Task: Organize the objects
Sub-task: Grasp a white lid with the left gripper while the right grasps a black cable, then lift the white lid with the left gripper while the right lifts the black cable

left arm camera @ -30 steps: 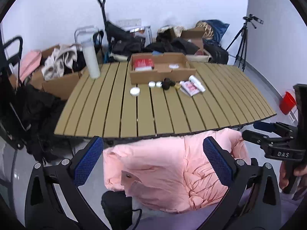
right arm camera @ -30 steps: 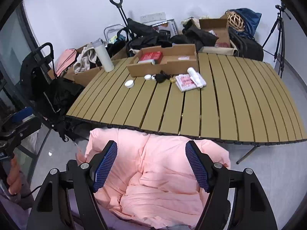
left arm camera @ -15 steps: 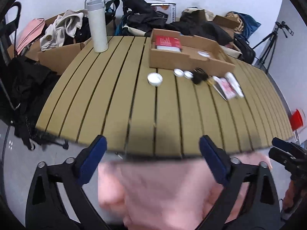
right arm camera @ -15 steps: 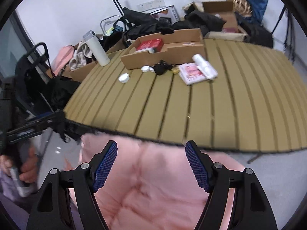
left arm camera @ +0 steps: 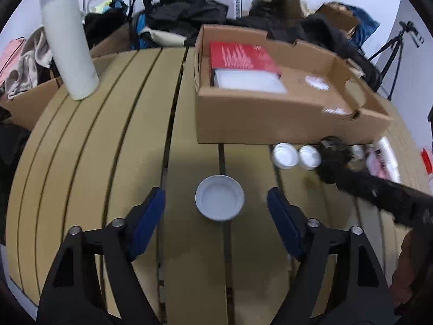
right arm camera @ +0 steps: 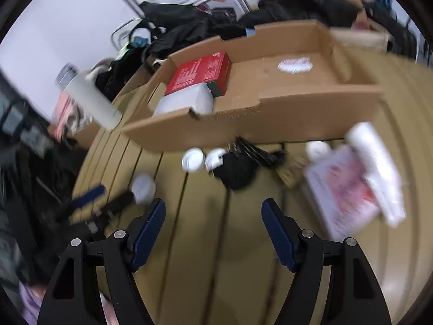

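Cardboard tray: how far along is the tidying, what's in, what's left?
Done: the cardboard tray already holds a red box and a white container. In hand: nothing; the left tongs, which have just been closing, straddle a white lid without touching it. Left: two small white lids, a black item and a pink packet on the table.
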Motion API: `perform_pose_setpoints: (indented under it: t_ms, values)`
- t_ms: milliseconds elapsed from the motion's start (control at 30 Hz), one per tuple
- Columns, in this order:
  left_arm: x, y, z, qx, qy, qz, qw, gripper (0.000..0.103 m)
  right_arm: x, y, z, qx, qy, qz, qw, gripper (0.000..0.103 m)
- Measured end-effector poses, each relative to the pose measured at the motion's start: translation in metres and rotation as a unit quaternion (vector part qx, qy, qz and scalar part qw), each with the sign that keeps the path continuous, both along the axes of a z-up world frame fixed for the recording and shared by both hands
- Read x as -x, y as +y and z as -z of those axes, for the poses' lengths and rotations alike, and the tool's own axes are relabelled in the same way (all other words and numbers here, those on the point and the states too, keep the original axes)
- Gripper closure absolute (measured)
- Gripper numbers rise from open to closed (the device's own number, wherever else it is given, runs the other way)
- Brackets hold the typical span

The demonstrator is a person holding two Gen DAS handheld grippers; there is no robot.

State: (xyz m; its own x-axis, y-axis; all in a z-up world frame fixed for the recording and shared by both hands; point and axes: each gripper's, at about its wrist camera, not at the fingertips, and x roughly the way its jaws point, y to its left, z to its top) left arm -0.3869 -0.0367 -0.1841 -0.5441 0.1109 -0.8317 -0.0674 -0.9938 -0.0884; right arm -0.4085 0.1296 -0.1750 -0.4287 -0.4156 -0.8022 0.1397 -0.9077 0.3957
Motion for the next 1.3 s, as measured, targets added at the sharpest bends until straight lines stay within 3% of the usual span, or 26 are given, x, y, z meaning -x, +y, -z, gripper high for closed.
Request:
perform_pose_setpoints:
  t_ms: [33,67,100,133,200,367,467,633,733,800,967,1067,1300]
  values:
    - [0.002,0.001,0.005,-0.002,-0.003,0.003,1.0,0.058,0.007,-0.002,0.006,-0.005,-0.005,0.014,1.0,0.033]
    - [0.003,0.0,0.01,-0.007,-0.009,0.004,0.9999,0.065,0.012,-0.004,0.011,-0.011,-0.009,0.025,1.0,0.046]
    - [0.004,-0.003,0.015,-0.016,-0.013,0.003,0.9998,0.066,0.017,-0.005,0.017,-0.019,-0.015,0.032,0.999,0.055]
    - [0.001,-0.005,0.014,-0.02,0.002,0.003,0.9998,0.066,0.019,-0.007,0.022,-0.028,-0.016,0.035,0.999,0.057]
    - [0.0,-0.007,0.015,-0.026,0.005,0.012,0.9996,0.066,0.018,-0.008,0.021,-0.037,0.004,0.036,0.999,0.058]
    - [-0.006,-0.01,0.011,-0.019,-0.01,0.001,0.9998,0.066,0.015,-0.008,0.019,-0.043,0.003,0.03,0.999,0.064]
    - [-0.036,-0.014,-0.012,-0.02,-0.001,-0.002,0.9998,0.066,-0.001,-0.001,0.011,-0.035,-0.007,0.021,0.999,0.064]
    - [-0.103,-0.017,-0.058,0.019,0.018,-0.021,0.9995,0.066,-0.068,0.02,-0.027,-0.037,0.009,-0.018,0.999,0.064]
    - [-0.161,-0.023,-0.089,0.042,0.037,-0.032,0.9979,0.066,-0.123,0.036,-0.058,-0.065,0.035,-0.057,0.996,0.064]
    - [-0.2,-0.029,-0.105,0.032,0.037,-0.045,0.9978,0.066,-0.16,0.05,-0.078,-0.087,0.054,-0.07,0.992,0.064]
    - [-0.29,-0.028,-0.142,-0.038,0.056,-0.041,0.9969,0.066,-0.267,0.085,-0.128,-0.106,0.11,-0.075,0.985,0.064]
    - [-0.315,-0.009,-0.16,-0.032,0.087,-0.008,0.9957,0.066,-0.307,0.096,-0.137,-0.087,0.118,-0.072,0.987,0.064]
    - [-0.333,0.015,-0.184,-0.026,0.124,0.025,0.9916,0.066,-0.335,0.098,-0.15,-0.099,0.149,-0.069,0.981,0.064]
